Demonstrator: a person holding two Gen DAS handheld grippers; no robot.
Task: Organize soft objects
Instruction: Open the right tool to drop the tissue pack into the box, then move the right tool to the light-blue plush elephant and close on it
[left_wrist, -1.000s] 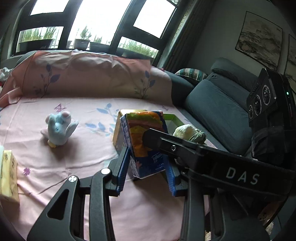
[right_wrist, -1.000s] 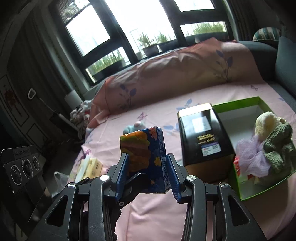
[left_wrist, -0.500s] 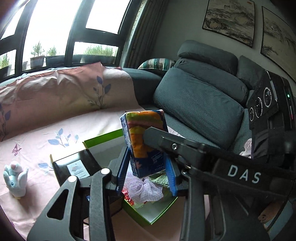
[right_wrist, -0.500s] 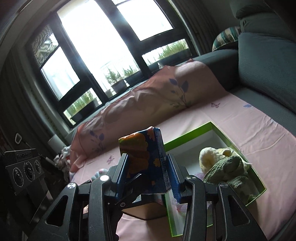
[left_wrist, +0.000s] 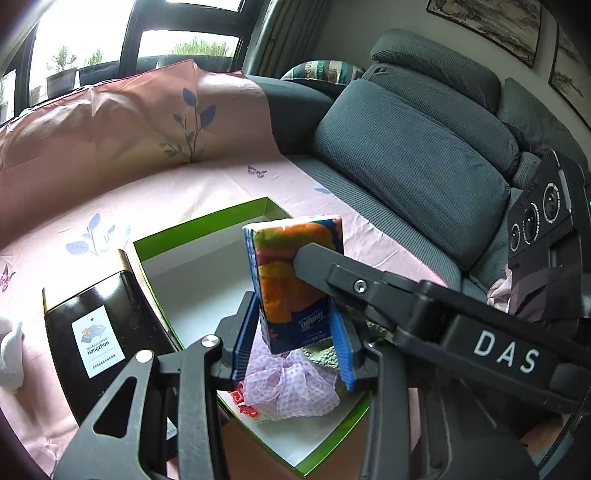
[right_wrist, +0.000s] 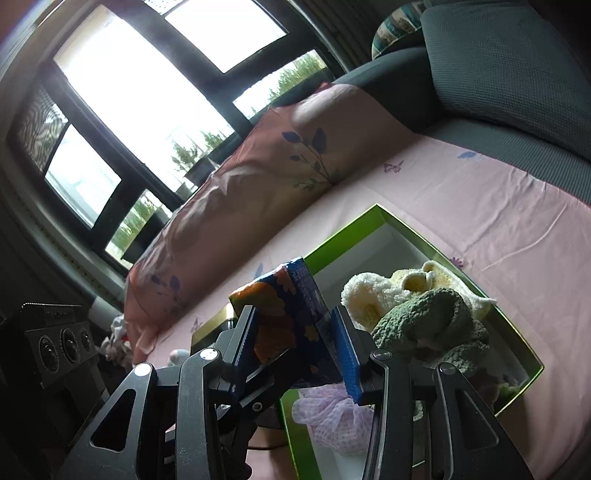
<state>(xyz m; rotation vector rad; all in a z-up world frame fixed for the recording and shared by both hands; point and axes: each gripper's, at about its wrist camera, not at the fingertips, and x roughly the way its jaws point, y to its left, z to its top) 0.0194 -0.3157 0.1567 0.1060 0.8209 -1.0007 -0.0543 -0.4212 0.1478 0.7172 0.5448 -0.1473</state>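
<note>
Both tongs hold one tissue pack upright above the green box, which sits on the pink sheet of the sofa. The left tongs are opening, their blue pads just beside the pack's lower sides with a slim gap showing. The right tongs clamp the pack firmly. In the box lie a lilac mesh puff, a cream plush and a green plush. A black box stands touching its side.
</note>
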